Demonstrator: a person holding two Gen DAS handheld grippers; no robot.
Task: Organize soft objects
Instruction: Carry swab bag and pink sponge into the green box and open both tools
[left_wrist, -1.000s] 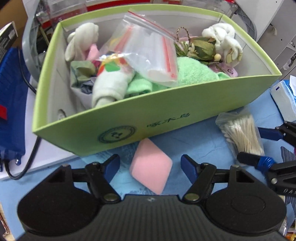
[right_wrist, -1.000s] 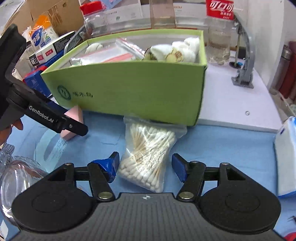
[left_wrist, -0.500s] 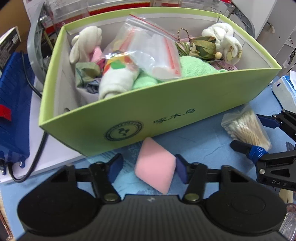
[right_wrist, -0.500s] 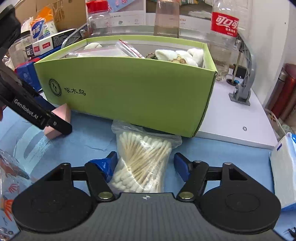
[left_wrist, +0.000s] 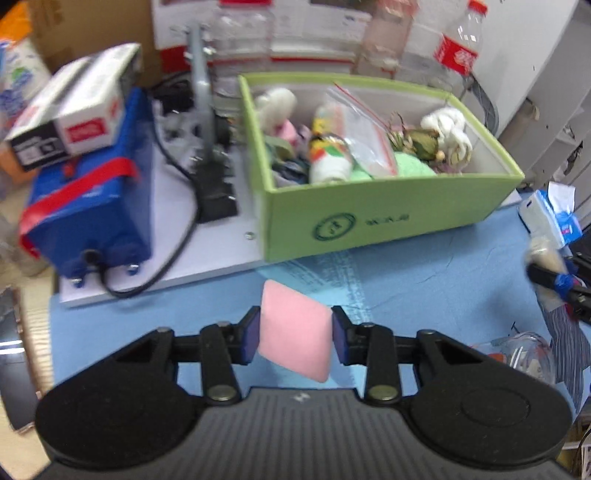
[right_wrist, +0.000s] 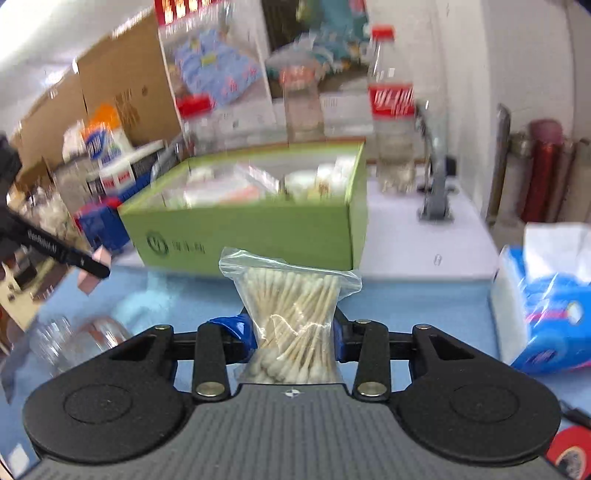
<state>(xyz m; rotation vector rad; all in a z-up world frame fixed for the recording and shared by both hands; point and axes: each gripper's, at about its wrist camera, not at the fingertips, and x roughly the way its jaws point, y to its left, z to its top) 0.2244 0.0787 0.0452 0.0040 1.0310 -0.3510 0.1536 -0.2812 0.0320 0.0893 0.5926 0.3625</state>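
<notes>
My left gripper (left_wrist: 294, 334) is shut on a pink sponge (left_wrist: 293, 330) and holds it above the blue mat, in front of the green box (left_wrist: 388, 210). In the box lie a clear zip bag (left_wrist: 354, 133), a green towel (left_wrist: 410, 168), white plush toys and dried flowers. My right gripper (right_wrist: 293, 334) is shut on a clear bag of cotton swabs (right_wrist: 295, 314), raised off the mat before the green box (right_wrist: 251, 229). At the left edge of the right wrist view, the left gripper (right_wrist: 88, 267) shows with the pink sponge (right_wrist: 96, 267).
A blue case (left_wrist: 92, 206) with a white carton on top and a black cable stand left of the box. A tissue pack (right_wrist: 546, 295) lies on the right. Bottles (right_wrist: 393, 122) and jars stand behind the box. A glass jar (right_wrist: 77, 339) sits at lower left.
Both grippers closed, the left on the pink sponge and the right on the cotton swab bag. Both pulled back and up from the box, lifting their objects off the mat.
</notes>
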